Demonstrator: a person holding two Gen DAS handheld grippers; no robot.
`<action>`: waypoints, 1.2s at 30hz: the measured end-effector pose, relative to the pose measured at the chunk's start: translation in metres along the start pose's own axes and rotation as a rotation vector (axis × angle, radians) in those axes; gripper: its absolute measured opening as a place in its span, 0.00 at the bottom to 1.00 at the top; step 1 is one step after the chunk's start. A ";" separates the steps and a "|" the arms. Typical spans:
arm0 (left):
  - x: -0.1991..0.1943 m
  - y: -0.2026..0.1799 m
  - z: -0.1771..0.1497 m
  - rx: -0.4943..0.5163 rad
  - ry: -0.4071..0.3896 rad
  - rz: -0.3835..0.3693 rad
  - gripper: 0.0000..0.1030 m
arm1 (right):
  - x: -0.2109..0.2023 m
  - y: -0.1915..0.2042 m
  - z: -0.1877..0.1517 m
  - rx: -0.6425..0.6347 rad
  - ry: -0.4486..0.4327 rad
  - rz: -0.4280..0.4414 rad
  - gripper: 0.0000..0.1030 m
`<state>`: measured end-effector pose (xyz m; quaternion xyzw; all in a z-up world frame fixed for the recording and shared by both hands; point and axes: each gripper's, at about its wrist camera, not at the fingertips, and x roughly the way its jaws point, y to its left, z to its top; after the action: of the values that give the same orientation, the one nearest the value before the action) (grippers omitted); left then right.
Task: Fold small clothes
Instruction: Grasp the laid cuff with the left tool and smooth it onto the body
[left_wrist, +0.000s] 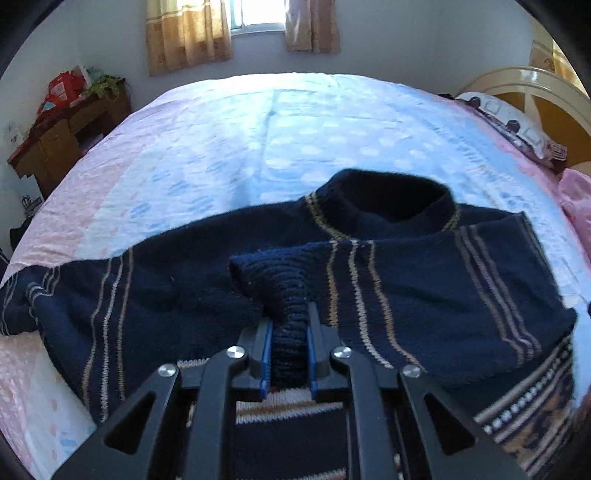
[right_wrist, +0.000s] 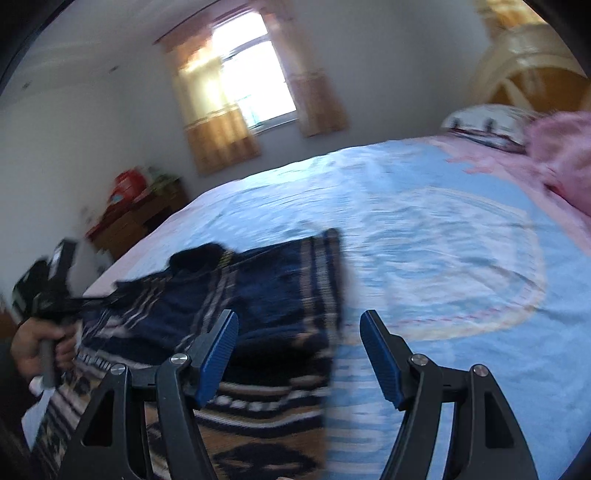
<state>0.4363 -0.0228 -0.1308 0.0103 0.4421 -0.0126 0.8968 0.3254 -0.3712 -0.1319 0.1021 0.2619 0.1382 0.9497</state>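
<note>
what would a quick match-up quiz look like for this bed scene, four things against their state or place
Things:
1. left gripper
2. right gripper
3. sweater
4. pillow

States or places:
A. jaws wide apart, holding nothing
B. at the head of the bed by the headboard
C. shut on the sleeve cuff
D. navy striped knit spread on the bedspread

Pairs: 1-C, 2-A, 3-D, 4-B

Navy striped sweater (left_wrist: 424, 280), spread on bed (left_wrist: 258, 140). Left gripper (left_wrist: 289, 328): jaws clamped on ribbed cuff (left_wrist: 273, 280), apparently a sleeve end folded across the body.
</note>
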 end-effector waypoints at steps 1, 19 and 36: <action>0.003 0.002 -0.001 -0.004 0.000 0.008 0.15 | 0.004 0.007 0.001 -0.030 0.016 0.022 0.67; -0.008 0.016 -0.022 -0.007 -0.098 0.096 0.61 | 0.024 0.033 0.000 -0.096 0.191 0.093 0.68; 0.015 0.048 -0.027 -0.144 -0.025 0.064 0.86 | 0.072 0.052 -0.009 -0.142 0.438 -0.083 0.68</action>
<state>0.4250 0.0262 -0.1587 -0.0401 0.4301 0.0479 0.9006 0.3691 -0.2980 -0.1597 -0.0081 0.4555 0.1360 0.8797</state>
